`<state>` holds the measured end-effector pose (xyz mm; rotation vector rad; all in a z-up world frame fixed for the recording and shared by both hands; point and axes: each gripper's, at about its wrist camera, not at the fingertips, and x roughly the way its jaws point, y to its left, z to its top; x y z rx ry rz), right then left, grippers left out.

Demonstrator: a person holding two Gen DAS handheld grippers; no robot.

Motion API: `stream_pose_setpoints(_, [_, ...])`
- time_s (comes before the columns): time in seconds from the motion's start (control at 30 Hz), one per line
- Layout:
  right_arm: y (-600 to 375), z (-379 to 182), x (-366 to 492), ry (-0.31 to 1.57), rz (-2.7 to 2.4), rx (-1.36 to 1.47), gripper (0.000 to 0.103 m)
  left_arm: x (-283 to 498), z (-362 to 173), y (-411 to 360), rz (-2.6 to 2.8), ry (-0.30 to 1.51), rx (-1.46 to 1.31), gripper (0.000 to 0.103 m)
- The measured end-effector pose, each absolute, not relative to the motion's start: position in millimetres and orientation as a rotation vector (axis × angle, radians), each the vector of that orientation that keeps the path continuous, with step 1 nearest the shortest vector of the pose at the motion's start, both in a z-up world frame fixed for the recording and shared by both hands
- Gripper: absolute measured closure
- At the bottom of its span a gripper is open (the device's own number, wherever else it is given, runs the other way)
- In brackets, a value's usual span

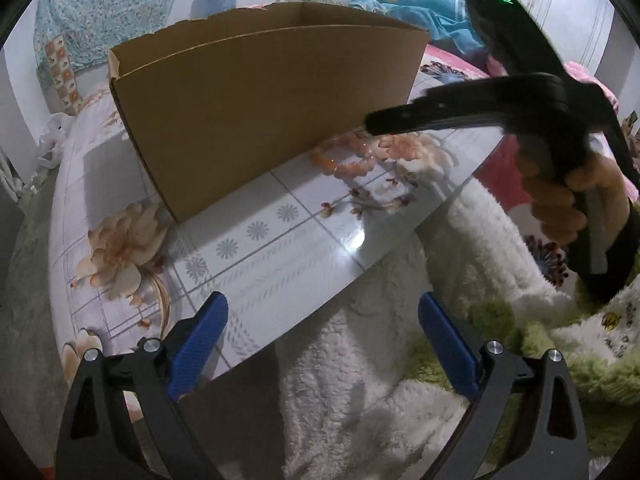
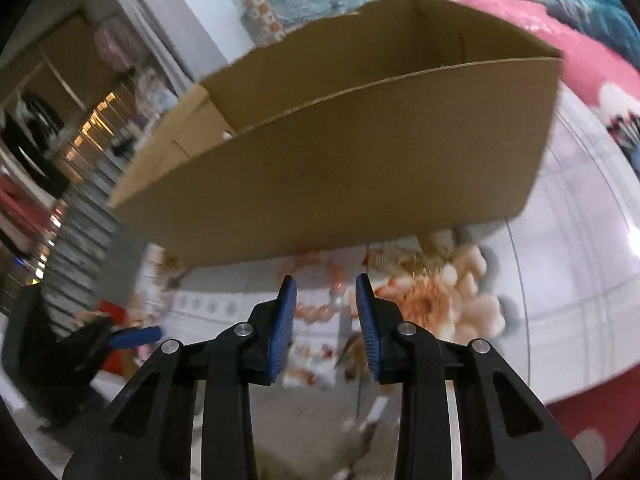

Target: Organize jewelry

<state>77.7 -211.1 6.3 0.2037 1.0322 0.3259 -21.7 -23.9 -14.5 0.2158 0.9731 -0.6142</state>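
An open brown cardboard box stands on the glossy floral table top. An orange bead bracelet lies on the table just in front of the box's right end. My right gripper is open, its blue pads a short gap apart, low over the bracelet, which shows blurred between them, with the box right behind. In the left wrist view the right gripper reaches in from the right over the beads. My left gripper is wide open and empty at the table's near edge.
A white fleece blanket lies below the table's near edge. Pink and blue bedding is piled behind the box. A teal patterned cloth hangs on the back wall. A floral print covers the table right of the bracelet.
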Motion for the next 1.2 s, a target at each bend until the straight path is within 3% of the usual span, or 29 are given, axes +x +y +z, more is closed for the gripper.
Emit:
stream_pose_setpoints(0.13, [-202.4,-8.5,81.7,1.048,0.300,0.143,0.075,-24.0,-17.6,-23.8,-0.622,0.962,0.204,0.009])
stream_pose_setpoints(0.33, [-191.0,-16.6,81.4,1.068,0.295,0.094,0.096,-24.6,-23.6,-23.0,-0.643,0.957,0.227,0.009])
stream_pose_setpoints(0.93, [-103.3,-25.8,73.7,1.081,0.548,0.132,0.095,-31.9,-17.7,-10.6,-0.644,0.946,0.214,0.009])
stream_pose_setpoints(1.2, [-203.4,8.9,58.8,0.931,0.366,0.363,0.085,-33.0,-9.2,-21.6,-0.668,0.899,0.237,0.009])
